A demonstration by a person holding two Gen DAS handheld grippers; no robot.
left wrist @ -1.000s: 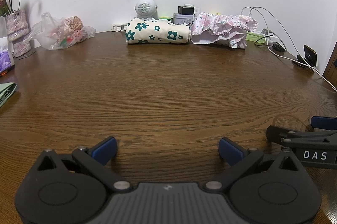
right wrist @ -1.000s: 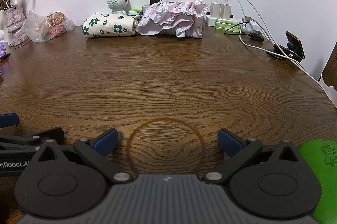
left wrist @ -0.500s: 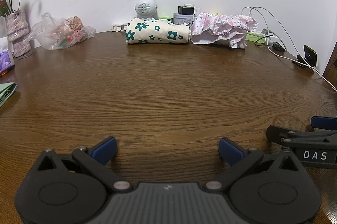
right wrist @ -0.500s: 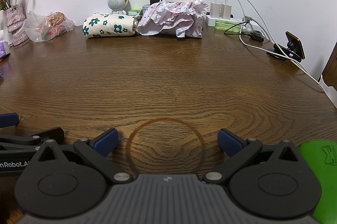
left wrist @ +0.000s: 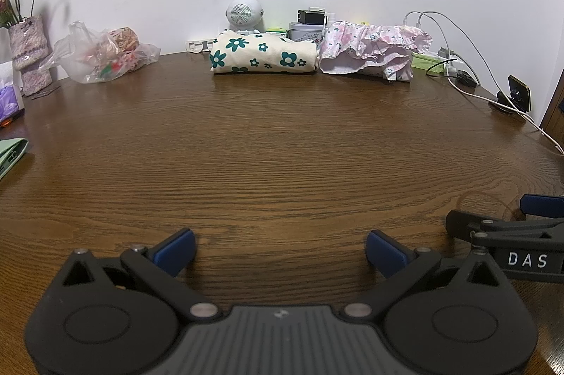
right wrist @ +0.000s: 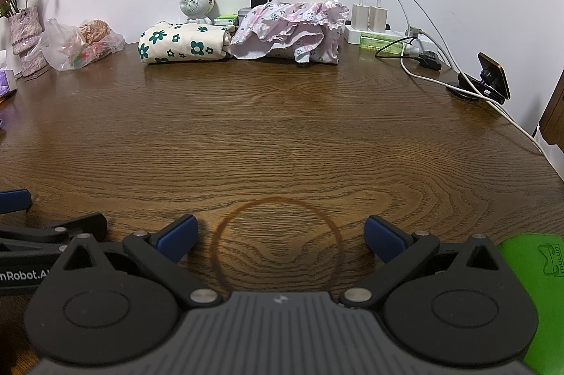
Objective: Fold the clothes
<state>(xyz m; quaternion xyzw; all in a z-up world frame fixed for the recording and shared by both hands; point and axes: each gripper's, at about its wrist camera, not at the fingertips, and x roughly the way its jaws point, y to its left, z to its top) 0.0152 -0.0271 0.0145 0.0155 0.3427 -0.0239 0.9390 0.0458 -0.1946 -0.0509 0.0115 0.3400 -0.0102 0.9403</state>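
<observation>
A folded cream garment with green flowers [left wrist: 262, 57] [right wrist: 183, 41] lies at the far edge of the wooden table [left wrist: 282, 145]. A rumpled pink floral garment [left wrist: 373, 48] [right wrist: 292, 31] lies right beside it. My left gripper [left wrist: 280, 249] is open and empty, low over the near table edge. My right gripper [right wrist: 281, 239] is open and empty, just to its right. Part of the right gripper [left wrist: 507, 234] shows in the left wrist view, and part of the left gripper [right wrist: 49, 234] in the right wrist view. Both garments are far from both grippers.
A plastic bag of items [left wrist: 102, 54], a vase with flowers [left wrist: 28, 54], a white round speaker [left wrist: 243, 13], a power strip with chargers and cables [right wrist: 377, 25], and a phone stand [right wrist: 488, 80] line the far edge and sides. A green object [right wrist: 535, 286] lies at my right.
</observation>
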